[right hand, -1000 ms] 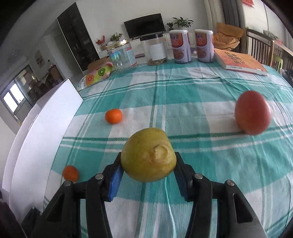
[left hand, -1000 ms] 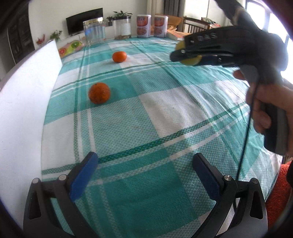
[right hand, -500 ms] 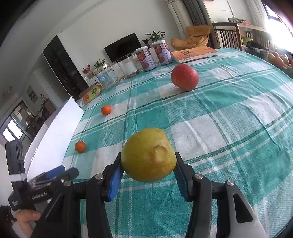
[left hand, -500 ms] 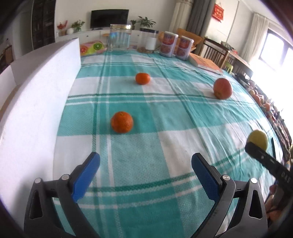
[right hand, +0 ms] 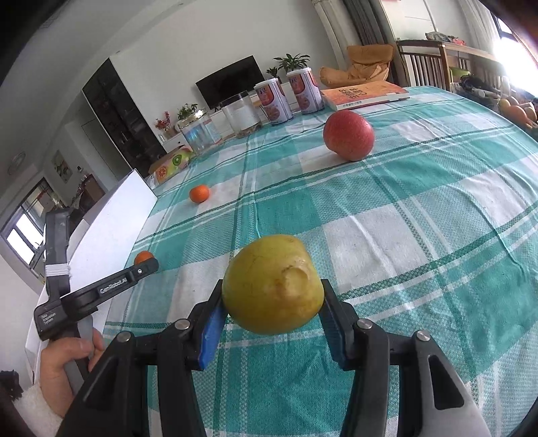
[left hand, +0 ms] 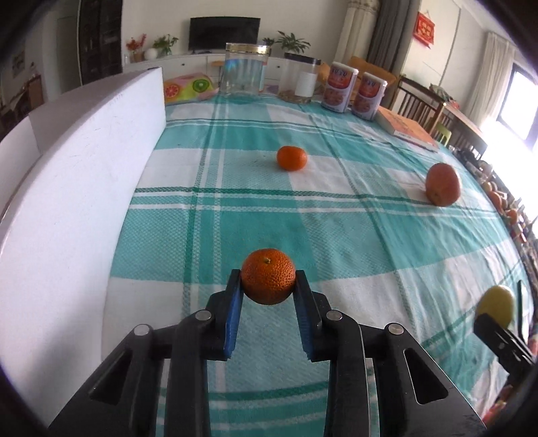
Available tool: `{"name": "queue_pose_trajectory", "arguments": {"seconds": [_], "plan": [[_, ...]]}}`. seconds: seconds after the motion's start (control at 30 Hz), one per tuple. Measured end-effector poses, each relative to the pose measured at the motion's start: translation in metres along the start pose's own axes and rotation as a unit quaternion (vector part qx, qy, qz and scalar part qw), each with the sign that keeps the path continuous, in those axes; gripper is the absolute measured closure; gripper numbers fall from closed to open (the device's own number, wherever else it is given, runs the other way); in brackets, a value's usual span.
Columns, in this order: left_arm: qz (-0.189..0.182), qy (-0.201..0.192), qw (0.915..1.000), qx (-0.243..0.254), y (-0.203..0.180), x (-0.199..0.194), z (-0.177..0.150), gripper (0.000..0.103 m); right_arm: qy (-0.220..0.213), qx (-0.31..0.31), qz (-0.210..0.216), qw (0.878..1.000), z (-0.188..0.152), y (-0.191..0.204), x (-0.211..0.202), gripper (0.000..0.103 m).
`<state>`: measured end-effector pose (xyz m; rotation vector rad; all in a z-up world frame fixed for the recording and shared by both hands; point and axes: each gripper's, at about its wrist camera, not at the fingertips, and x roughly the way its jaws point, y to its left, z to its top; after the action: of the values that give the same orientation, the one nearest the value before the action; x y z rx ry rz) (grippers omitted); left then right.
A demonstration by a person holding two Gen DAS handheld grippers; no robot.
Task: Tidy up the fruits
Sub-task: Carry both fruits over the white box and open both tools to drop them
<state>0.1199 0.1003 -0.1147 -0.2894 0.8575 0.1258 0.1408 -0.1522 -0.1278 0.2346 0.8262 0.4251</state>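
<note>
Here, left wrist view: left tongs clamp one mandarin; a second mandarin lies ahead, one apple ahead-right. Right wrist view: right tongs clamp one pear; two cans stand beyond the apple.

A lived-in family living and dining room.

A dining table under a teal-and-white checked cloth carries clear storage jars, two printed tins and a book. Behind it a flat television hangs over a low white sideboard with potted plants; wooden chairs, grey curtains and a bright window close the far side.
</note>
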Motion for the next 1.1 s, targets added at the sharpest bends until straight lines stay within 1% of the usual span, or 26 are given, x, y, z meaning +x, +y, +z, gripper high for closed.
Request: {"name": "queue_pose_trajectory", "arguments": {"seconds": [0.03, 0.1, 0.2, 0.23, 0.27, 0.33, 0.4, 0.47, 0.53, 0.57, 0.63, 0.7, 0.73, 0.77, 0.83, 0.87, 0.93, 0.97, 1.0, 1.03, 1.07, 1.1], "plan": [[-0.030, 0.007, 0.9995, -0.005, -0.003, -0.012, -0.003, 0.073, 0.001, 0.003, 0.000, 1.000, 0.000, -0.001, 0.001, 0.051], [-0.091, 0.026, 0.9955, -0.003, -0.014, -0.041, -0.012, 0.073, 0.005, 0.007, 0.000, 1.000, 0.000, -0.002, 0.002, 0.051], [-0.177, 0.052, 0.9829, 0.005, -0.024, -0.092, -0.028, 0.073, 0.017, -0.009, 0.006, 1.000, 0.000, 0.006, 0.003, 0.051], [-0.199, 0.053, 0.9785, 0.005, -0.023, -0.110, -0.032, 0.073, 0.023, -0.019, 0.008, 1.000, -0.001, 0.013, 0.003, 0.051], [-0.215, 0.049, 0.9754, 0.006, -0.020, -0.129, -0.034, 0.073, 0.030, -0.021, 0.017, 0.999, -0.002, 0.021, 0.003, 0.051], [-0.224, 0.027, 0.9743, 0.006, -0.004, -0.164, -0.035, 0.073, 0.053, -0.018, 0.059, 0.997, -0.005, 0.044, 0.002, 0.051], [-0.209, -0.001, 0.9778, -0.009, 0.024, -0.190, -0.029, 0.073, 0.072, -0.046, 0.096, 0.992, -0.008, 0.084, 0.001, 0.051], [-0.174, -0.024, 0.9838, -0.038, 0.063, -0.205, -0.021, 0.073, 0.085, -0.089, 0.139, 0.983, -0.009, 0.135, -0.002, 0.051], [-0.122, -0.039, 0.9895, -0.068, 0.105, -0.207, -0.015, 0.073, 0.093, -0.139, 0.181, 0.969, -0.010, 0.190, -0.008, 0.051], [-0.089, -0.040, 0.9917, -0.084, 0.126, -0.204, -0.012, 0.073, 0.101, -0.165, 0.199, 0.961, -0.013, 0.217, -0.010, 0.051], [-0.037, -0.032, 0.9925, -0.112, 0.165, -0.190, -0.010, 0.073, 0.120, -0.220, 0.230, 0.940, -0.021, 0.268, -0.012, 0.051], [0.018, -0.014, 0.9923, -0.121, 0.193, -0.171, -0.010, 0.073, 0.136, -0.280, 0.238, 0.920, -0.036, 0.312, -0.010, 0.051], [0.033, -0.003, 0.9919, -0.123, 0.202, -0.162, -0.010, 0.073, 0.147, -0.307, 0.235, 0.911, -0.044, 0.329, -0.006, 0.051], [0.042, 0.011, 0.9913, -0.124, 0.209, -0.153, -0.010, 0.073, 0.158, -0.330, 0.229, 0.902, -0.054, 0.344, -0.001, 0.051], [0.047, 0.034, 0.9900, -0.129, 0.216, -0.138, -0.010, 0.072, 0.178, -0.367, 0.209, 0.889, -0.070, 0.363, 0.013, 0.051], [0.052, 0.043, 0.9891, -0.131, 0.218, -0.132, -0.010, 0.071, 0.187, -0.377, 0.199, 0.885, -0.075, 0.368, 0.021, 0.051], [0.068, 0.053, 0.9877, -0.131, 0.219, -0.126, -0.013, 0.061, 0.200, -0.380, 0.181, 0.885, -0.080, 0.372, 0.035, 0.050], [0.070, 0.053, 0.9870, -0.135, 0.221, -0.126, -0.013, 0.048, 0.201, -0.377, 0.174, 0.887, -0.079, 0.372, 0.039, 0.049], [0.070, 0.044, 0.9867, -0.140, 0.222, -0.129, -0.012, 0.033, 0.196, -0.371, 0.173, 0.891, -0.075, 0.370, 0.040, 0.044], [0.074, 0.030, 0.9865, -0.143, 0.221, -0.133, -0.011, 0.026, 0.189, -0.359, 0.179, 0.896, -0.066, 0.366, 0.036, 0.038], [0.082, 0.014, 0.9861, -0.144, 0.221, -0.139, -0.009, 0.017, 0.177, -0.345, 0.189, 0.902, -0.056, 0.361, 0.030, 0.037], [0.085, 0.000, 0.9860, -0.144, 0.220, -0.144, -0.007, 0.016, 0.160, -0.332, 0.198, 0.908, -0.044, 0.354, 0.021, 0.036]]}}
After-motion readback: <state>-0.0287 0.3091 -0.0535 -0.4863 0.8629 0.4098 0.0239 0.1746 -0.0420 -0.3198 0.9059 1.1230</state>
